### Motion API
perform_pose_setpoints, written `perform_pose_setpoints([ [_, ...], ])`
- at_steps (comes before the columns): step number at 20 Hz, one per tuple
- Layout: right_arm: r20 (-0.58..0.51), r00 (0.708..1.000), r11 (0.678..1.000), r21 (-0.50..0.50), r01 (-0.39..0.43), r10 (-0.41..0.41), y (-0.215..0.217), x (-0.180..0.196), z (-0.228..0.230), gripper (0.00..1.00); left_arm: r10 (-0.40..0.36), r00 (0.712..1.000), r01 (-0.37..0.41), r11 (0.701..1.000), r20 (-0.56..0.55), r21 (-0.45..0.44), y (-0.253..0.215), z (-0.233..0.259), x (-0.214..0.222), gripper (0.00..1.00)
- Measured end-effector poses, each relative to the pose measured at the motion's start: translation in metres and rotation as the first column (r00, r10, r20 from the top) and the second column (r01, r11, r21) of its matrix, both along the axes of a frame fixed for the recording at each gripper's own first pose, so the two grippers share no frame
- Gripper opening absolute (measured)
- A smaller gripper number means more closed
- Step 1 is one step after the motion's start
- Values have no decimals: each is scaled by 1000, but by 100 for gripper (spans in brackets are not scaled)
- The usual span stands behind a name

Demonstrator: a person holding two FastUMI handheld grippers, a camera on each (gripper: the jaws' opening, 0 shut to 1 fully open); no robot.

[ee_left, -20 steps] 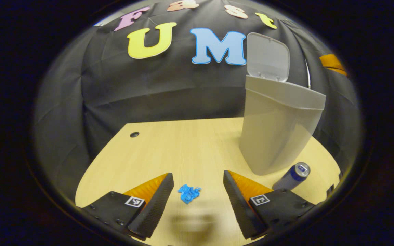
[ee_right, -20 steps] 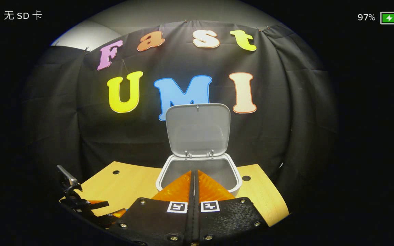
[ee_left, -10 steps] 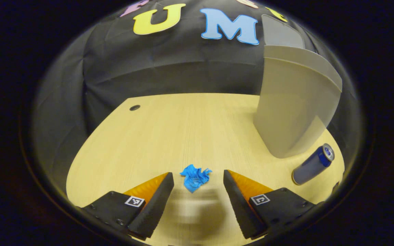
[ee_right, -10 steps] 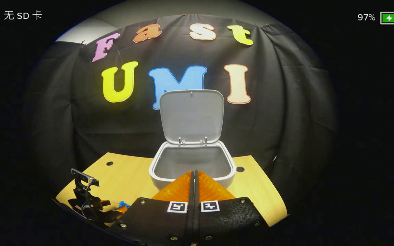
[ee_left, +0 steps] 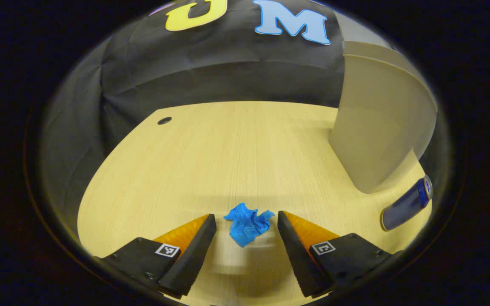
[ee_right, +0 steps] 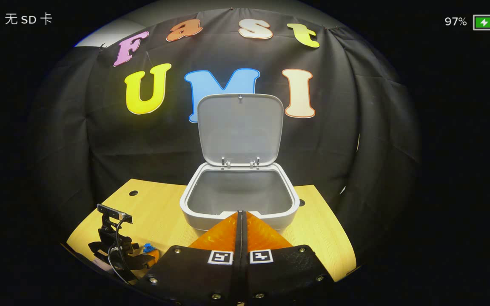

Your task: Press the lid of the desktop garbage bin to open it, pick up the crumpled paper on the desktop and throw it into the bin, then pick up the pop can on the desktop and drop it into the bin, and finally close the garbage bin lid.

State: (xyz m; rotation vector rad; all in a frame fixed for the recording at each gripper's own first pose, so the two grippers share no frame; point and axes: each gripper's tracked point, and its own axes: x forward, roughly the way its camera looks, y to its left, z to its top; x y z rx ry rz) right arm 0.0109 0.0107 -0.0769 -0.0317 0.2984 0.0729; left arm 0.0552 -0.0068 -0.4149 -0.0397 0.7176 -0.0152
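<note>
A crumpled blue paper [ee_left: 248, 224] lies on the wooden desktop between the tips of my open left gripper [ee_left: 245, 221], with a gap on each side. The grey bin [ee_left: 381, 127] stands to the right, and a blue pop can [ee_left: 406, 204] lies on its side beside the bin's base. In the right gripper view the bin [ee_right: 238, 199] has its lid [ee_right: 240, 127] standing upright and its inside looks empty. My right gripper [ee_right: 240, 214] is shut with nothing in it, held just in front of the bin's rim. The left gripper [ee_right: 119, 250] sits low on the desk at the left, with the blue paper [ee_right: 148, 247] by it.
The desktop [ee_left: 228, 153] has a round cable hole [ee_left: 164, 120] at its far left corner and another [ee_right: 300, 202] to the right of the bin. Black cloth hangs close behind the desk.
My left gripper has dropped and moved forward, so the paper now sits between its tips. The right gripper has drawn a little nearer the bin, staying shut.
</note>
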Motion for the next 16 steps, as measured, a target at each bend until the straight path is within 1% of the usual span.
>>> perform_pose_setpoints([
  [5,-26,1000,1000,-14,1,-1,-1,5,-7,0,-23,1000,23,1000,-21,15,-7,-10,8,97],
  [6,-28,1000,1000,-14,3,-4,-2,6,-7,0,-23,999,23,1000,-28,17,-8,-11,10,96],
  [10,-40,999,1000,-12,10,-11,-4,9,-11,0,-24,999,25,1000,-29,13,-11,-1,24,97],
  [13,-56,998,1000,-7,12,-12,-3,9,-16,0,-28,999,29,999,-23,32,-12,13,41,86],
  [14,-60,998,1000,-4,12,-12,-3,10,-18,0,-30,999,31,999,-25,32,-14,18,47,73],
  [16,-65,998,1000,-5,11,-11,-2,10,-20,0,-34,999,34,999,-22,38,-15,32,59,56],
])
